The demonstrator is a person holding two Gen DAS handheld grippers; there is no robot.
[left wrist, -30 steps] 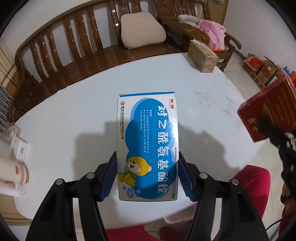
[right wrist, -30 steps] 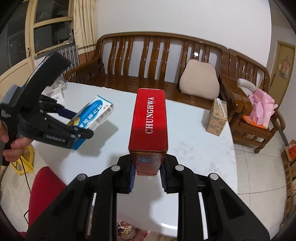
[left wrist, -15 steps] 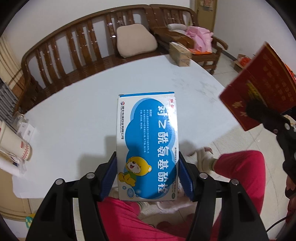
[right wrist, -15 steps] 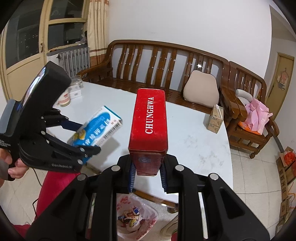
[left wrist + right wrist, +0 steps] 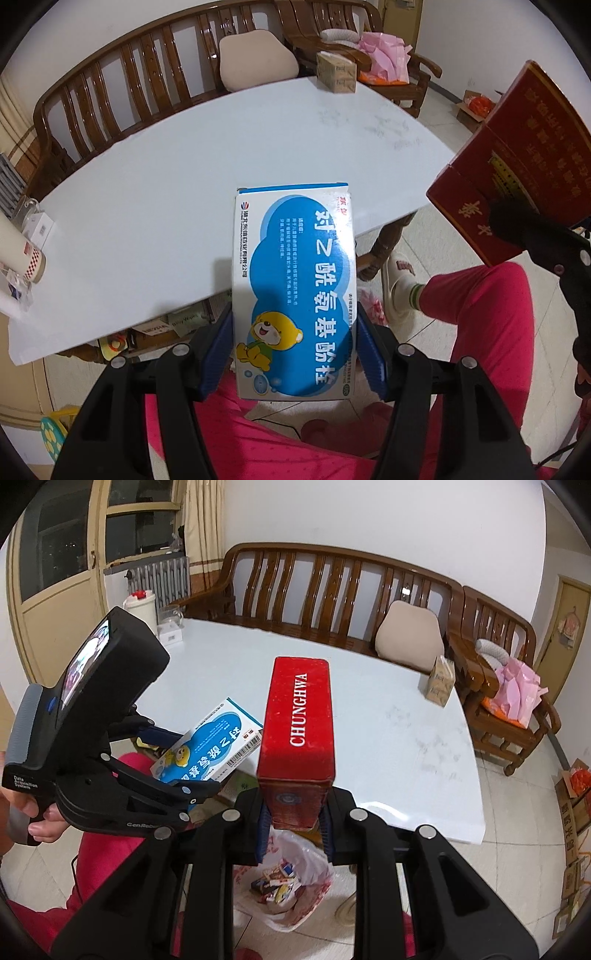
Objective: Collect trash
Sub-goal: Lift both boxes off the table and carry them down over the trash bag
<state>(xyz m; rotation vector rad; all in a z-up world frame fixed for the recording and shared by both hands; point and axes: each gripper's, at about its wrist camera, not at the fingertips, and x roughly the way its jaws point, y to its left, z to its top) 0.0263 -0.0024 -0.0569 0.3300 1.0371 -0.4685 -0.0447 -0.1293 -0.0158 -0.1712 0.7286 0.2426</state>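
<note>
My left gripper (image 5: 295, 350) is shut on a blue and white medicine box (image 5: 293, 280) with a yellow bear, held past the near edge of the white table (image 5: 166, 177), over a person's red trouser legs. My right gripper (image 5: 293, 823) is shut on a long red carton (image 5: 299, 734) marked CHUNGHWA, which also shows as the red carton (image 5: 517, 173) at the right of the left wrist view. In the right wrist view the left gripper (image 5: 207, 775) holds the medicine box (image 5: 210, 746) at the left. Below the carton, a white plastic bag (image 5: 284, 890) with wrappers inside stands on the floor.
A small brown box (image 5: 439, 681) stands at the table's far corner. A jar, a glass and a small white box (image 5: 170, 637) sit at the far left end. A wooden bench (image 5: 332, 590) with a beige cushion runs behind. Cardboard boxes (image 5: 576, 794) lie on the tiled floor at right.
Both grippers have drawn back from over the table to beyond its near edge, each keeping its box. The bag on the floor has come into the right wrist view.
</note>
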